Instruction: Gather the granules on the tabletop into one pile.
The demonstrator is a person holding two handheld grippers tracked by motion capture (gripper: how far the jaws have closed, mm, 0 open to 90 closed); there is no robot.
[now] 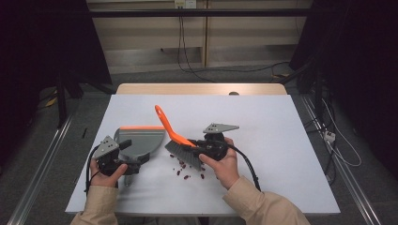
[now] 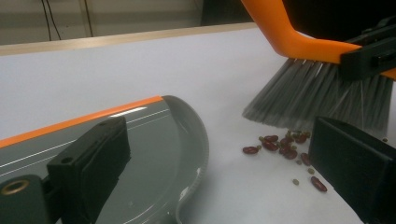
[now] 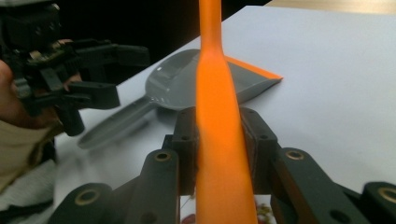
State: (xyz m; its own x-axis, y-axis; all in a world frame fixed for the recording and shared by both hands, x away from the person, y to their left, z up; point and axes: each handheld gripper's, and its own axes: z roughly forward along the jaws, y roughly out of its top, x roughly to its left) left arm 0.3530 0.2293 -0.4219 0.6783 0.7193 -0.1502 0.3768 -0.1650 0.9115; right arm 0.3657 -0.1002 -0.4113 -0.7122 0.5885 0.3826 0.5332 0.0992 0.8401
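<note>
My right gripper (image 1: 199,147) (image 3: 219,121) is shut on the orange handle of a hand brush (image 1: 166,124) (image 3: 215,70). Its grey bristles (image 1: 185,154) (image 2: 317,98) hang just above a small scatter of red beans (image 1: 185,169) (image 2: 280,144) on the white table. A grey dustpan (image 1: 141,140) (image 2: 159,154) (image 3: 187,79) with an orange front lip lies flat to the left of the beans. My left gripper (image 1: 133,154) (image 2: 219,130) (image 3: 116,74) hovers over the pan's rear and handle, jaws wide open with nothing pressed between them.
The white tabletop (image 1: 281,140) has free room on its right half and along the far side. A wooden edge (image 1: 202,89) runs behind it. Cables (image 1: 333,140) trail on the floor to the right, and dark stands flank the table.
</note>
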